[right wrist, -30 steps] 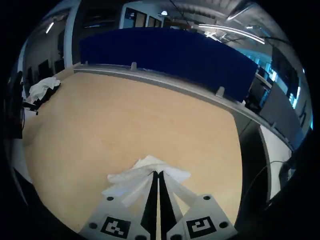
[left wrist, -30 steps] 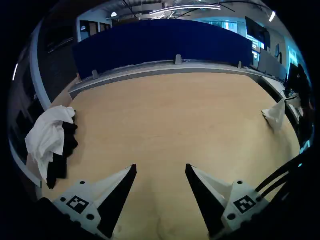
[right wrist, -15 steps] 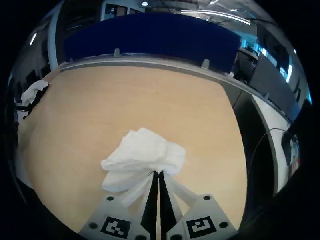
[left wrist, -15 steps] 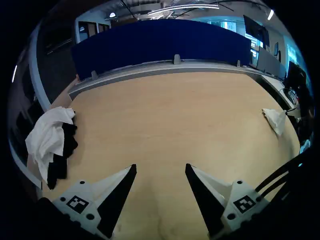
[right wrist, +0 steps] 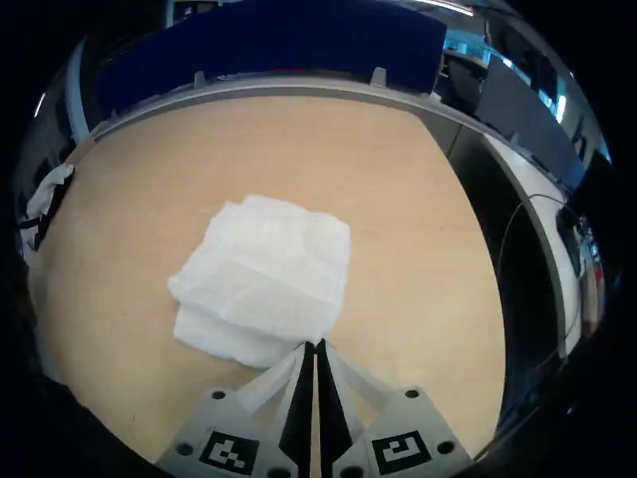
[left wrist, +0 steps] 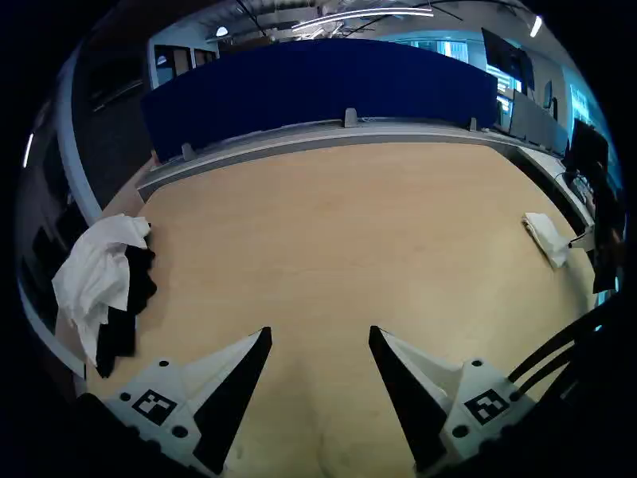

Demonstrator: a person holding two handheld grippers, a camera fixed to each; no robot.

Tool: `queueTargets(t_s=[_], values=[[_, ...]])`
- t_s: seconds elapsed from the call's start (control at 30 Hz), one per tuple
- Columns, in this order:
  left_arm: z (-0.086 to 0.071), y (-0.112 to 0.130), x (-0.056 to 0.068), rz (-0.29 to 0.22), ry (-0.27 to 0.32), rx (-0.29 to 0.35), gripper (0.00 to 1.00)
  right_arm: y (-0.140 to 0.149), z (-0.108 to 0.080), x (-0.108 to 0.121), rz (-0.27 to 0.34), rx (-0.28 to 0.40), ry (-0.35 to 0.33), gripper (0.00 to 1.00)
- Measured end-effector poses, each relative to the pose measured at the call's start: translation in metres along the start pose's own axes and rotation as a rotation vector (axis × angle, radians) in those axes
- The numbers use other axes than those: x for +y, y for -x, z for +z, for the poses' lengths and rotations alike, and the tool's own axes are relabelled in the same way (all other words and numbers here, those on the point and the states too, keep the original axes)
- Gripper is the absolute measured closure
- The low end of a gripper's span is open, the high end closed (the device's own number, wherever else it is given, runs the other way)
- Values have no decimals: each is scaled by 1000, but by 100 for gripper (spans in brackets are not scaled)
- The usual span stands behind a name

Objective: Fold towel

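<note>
Right gripper view: the towel [right wrist: 267, 275], bunched and hanging from the right gripper [right wrist: 316, 346] a moment ago, now lies flat on the table [right wrist: 414, 239] as a folded, roughly square stack. The gripper's fingers stay pressed together at the stack's near edge, apparently with that edge pinched between them. Left gripper view: the left gripper [left wrist: 318, 333] hangs above bare tabletop, unchanged, its fingers wide apart and holding nothing. The towel sits far off at the table's right edge, well apart from a heap of white and black cloth [left wrist: 99, 279] at the left. The folding looks essentially complete; releasing the pinched edge seems to be what remains.
</note>
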State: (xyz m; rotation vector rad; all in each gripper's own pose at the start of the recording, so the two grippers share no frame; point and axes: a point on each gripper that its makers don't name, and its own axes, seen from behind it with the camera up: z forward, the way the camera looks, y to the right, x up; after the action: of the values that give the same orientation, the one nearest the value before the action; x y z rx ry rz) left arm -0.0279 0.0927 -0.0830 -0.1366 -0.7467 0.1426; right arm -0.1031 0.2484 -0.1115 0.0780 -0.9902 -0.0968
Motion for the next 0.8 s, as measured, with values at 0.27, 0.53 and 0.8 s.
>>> queueTargets(t_s=[0.27, 0.53, 0.8], values=[[-1, 2, -1, 5, 1, -1, 10, 20, 8, 2, 15, -53, 40, 96], [-1, 0, -2, 11, 5, 1, 10, 23, 11, 3, 7, -73, 71, 94], [0, 1, -3, 15, 5, 3, 10, 23, 12, 5, 3, -81, 92, 90]])
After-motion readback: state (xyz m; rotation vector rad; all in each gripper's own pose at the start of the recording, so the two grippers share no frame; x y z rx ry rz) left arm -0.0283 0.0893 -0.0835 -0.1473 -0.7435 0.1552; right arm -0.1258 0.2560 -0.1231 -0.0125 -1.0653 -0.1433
